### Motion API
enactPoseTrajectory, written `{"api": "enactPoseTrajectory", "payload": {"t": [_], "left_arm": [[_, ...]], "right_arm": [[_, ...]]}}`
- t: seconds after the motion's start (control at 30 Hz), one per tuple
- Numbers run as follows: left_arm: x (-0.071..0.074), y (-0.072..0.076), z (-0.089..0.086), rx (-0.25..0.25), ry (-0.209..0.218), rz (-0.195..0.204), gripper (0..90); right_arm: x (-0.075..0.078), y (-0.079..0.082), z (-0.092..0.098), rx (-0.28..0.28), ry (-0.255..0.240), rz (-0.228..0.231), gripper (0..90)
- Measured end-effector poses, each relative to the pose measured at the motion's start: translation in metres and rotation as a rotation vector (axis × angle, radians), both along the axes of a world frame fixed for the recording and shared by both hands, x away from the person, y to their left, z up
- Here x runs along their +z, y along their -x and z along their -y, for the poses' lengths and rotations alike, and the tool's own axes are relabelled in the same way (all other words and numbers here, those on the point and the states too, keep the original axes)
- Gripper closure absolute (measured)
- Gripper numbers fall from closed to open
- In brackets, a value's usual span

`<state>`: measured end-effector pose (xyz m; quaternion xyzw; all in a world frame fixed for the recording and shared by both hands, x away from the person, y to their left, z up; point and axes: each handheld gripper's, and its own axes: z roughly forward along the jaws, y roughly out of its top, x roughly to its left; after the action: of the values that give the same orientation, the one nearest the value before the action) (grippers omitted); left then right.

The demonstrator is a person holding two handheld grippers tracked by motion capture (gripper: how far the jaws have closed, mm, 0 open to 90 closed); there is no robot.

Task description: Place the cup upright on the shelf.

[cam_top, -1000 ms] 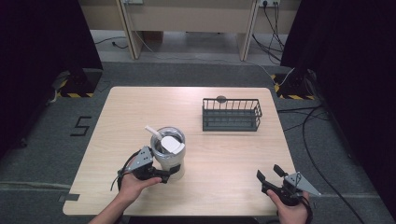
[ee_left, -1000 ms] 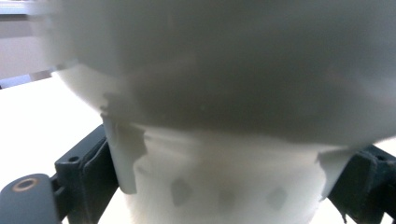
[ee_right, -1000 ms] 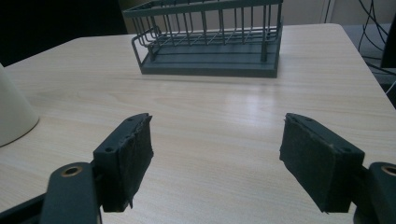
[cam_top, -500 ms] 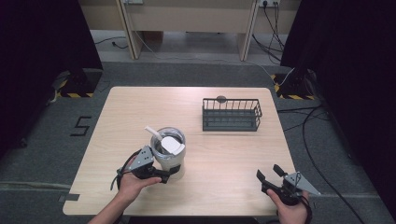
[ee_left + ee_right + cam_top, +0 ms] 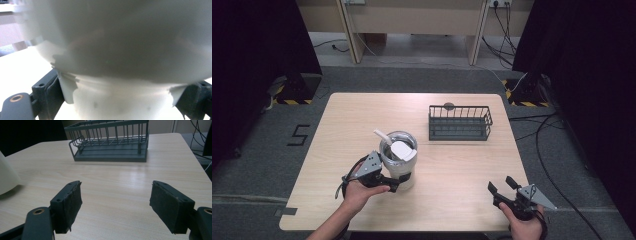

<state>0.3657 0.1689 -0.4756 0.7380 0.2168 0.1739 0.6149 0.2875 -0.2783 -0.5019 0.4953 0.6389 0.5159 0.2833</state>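
Two pairs of tongs are in our hands over a pale wooden tabletop (image 5: 337,125). Our left tongs (image 5: 394,181) close around the lower body of a steel tumbler (image 5: 399,162), which stands upright near the front edge, left of the middle. In the left gripper view the black pads (image 5: 53,87) press on both sides of the tumbler's narrow white base (image 5: 117,100).

The tumbler carries a lid with a white flap (image 5: 402,149) and a white straw (image 5: 381,136) leaning toward the far left corner. We judge it stiff, smooth and rather slippery, and top-heavy if filled, so a low, firm hold on the tapered base suits it best; the straw and flap are poor places to grip.

Our right tongs (image 5: 502,185) hover wide open and empty near the front right corner. A dark wire basket (image 5: 460,122) stands empty toward the far right edge.
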Motion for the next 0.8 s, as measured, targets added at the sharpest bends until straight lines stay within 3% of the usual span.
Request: {"api": "enactPoseTrajectory", "payload": {"t": [0.8], "left_arm": [[0.034, -0.031, 0.020, 0.007, -0.002, 0.038, 10.5]], "right_arm": [[0.000, -0.001, 0.001, -0.010, -0.009, 0.000, 25.6]]}}
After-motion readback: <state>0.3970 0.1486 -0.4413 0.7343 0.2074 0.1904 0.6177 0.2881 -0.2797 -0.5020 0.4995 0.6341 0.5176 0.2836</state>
